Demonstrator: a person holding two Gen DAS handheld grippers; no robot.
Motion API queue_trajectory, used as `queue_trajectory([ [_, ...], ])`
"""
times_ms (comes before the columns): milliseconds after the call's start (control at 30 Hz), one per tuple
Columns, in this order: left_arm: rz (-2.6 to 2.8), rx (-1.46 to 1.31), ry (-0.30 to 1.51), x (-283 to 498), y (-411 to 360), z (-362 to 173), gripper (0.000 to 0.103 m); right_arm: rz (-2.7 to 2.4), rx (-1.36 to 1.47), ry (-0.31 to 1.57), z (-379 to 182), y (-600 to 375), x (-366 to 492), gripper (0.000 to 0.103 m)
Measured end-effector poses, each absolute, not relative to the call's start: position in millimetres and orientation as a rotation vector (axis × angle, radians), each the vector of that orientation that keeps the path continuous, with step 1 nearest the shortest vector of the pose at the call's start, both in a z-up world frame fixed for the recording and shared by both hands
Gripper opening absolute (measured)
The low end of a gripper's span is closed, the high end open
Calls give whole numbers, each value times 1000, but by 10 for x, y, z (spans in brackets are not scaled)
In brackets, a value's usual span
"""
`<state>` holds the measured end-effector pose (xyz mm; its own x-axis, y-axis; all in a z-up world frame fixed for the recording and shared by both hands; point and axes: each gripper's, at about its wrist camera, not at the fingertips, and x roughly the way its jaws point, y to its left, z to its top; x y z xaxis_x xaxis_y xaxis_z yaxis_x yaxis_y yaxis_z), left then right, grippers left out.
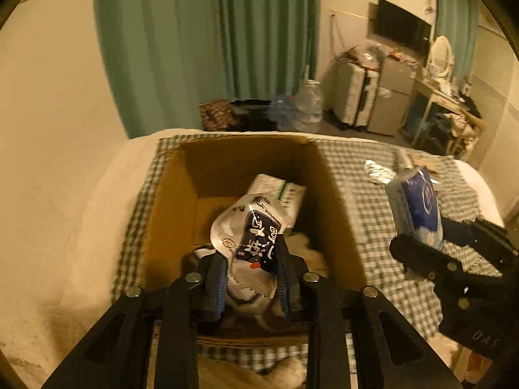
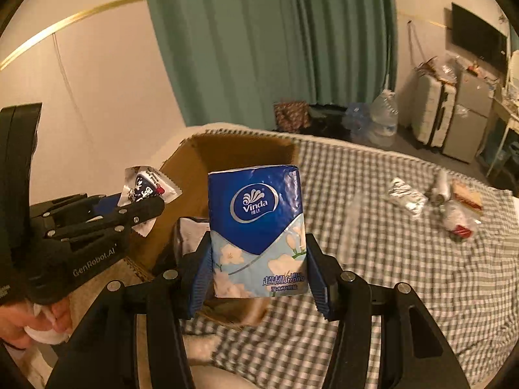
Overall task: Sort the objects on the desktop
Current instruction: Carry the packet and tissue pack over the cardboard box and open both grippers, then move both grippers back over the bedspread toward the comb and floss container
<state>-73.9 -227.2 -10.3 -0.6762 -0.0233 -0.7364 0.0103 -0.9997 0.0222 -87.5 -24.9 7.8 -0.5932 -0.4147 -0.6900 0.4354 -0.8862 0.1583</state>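
Above the open cardboard box (image 1: 168, 214) on the checked bed (image 2: 405, 259), my right hand-held gripper (image 2: 259, 269) clenched a blue Vinda tissue pack (image 2: 256, 227); my left hand-held gripper (image 1: 251, 275) pinched a silver-and-navy snack packet (image 1: 249, 236), lower edge hidden.

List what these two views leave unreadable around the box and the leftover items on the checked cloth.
- Cardboard box floor: left wrist view, covered by the snack packet in the left tool.
- Box interior: right wrist view, blocked by the tissue pack in the right tool.
- Leftover items on the checked cloth: right wrist view, small and blurred; only a silver wrapper is recognisable.
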Motion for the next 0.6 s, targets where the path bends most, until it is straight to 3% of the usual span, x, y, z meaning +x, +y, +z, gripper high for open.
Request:
queue_trajectory([
  [67,-2868,1245,-38,-737,-2309,-141,49,-2441,1028,14,53,-332,-910,55],
  [100,-2872,1234,-49,-736,-2311,-149,54,-2450,1010,-16,55,-368,-951,64],
  [167,-2865,1210,-71,-736,-2302,-162,72,-2451,995,-63,73,-435,-1001,77],
  [233,-2856,1191,-78,-733,-2317,-164,82,-2452,979,-108,114,-468,-1053,79],
  [600,-2830,1204,-41,-658,-2172,-141,91,-2594,902,-35,192,-89,-834,81],
])
